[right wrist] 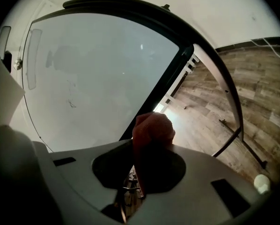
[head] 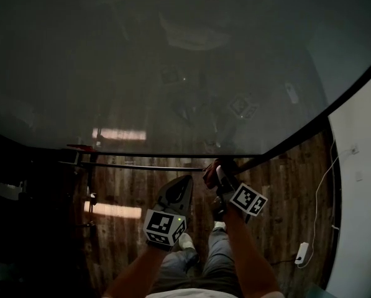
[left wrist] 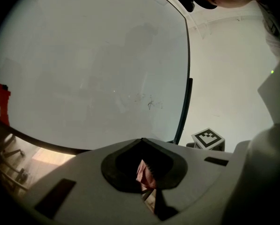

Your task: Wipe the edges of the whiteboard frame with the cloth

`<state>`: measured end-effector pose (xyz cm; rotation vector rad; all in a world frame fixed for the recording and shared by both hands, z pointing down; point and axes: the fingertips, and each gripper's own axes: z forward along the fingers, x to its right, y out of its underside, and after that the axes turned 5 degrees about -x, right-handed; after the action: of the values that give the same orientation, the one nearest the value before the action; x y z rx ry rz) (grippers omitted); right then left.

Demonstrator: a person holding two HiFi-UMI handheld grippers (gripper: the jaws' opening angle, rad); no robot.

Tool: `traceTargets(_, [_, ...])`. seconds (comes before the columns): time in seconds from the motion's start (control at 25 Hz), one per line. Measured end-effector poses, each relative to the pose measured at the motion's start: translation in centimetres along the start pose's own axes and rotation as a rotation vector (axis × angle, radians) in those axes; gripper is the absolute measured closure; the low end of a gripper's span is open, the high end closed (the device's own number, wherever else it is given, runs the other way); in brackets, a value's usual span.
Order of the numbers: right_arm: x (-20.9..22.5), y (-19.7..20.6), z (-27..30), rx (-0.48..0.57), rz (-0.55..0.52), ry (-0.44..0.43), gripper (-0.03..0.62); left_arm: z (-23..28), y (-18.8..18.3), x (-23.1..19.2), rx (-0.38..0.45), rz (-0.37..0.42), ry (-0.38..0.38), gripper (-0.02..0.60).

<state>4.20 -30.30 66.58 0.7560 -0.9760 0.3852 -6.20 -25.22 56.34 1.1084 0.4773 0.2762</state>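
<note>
Bulging from the right claw (right wrist: 148, 144): reddish, bunched cloth (right wrist: 153, 128).

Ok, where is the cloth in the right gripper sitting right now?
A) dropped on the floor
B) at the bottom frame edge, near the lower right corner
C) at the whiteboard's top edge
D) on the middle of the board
B: the right gripper is shut on the cloth, which the head view shows at the bottom edge of the whiteboard frame, close to the lower right corner.
</note>
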Motion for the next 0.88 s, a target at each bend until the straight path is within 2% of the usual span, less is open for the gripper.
traceTargets(0.36, [-4.2, 3.8, 4.9, -0.076, -0.030, -0.129, 0.546, -2.3, 0.5, -5.1, 0.014, -0.033, -0.109, 0.574])
traceTargets(0.88, [-11.6, 12.9, 12.9, -0.230, -0.106, -0.262, 0.546, -8.8, 1.8, -13.9, 0.051, -0.073, -0.260, 0.574])
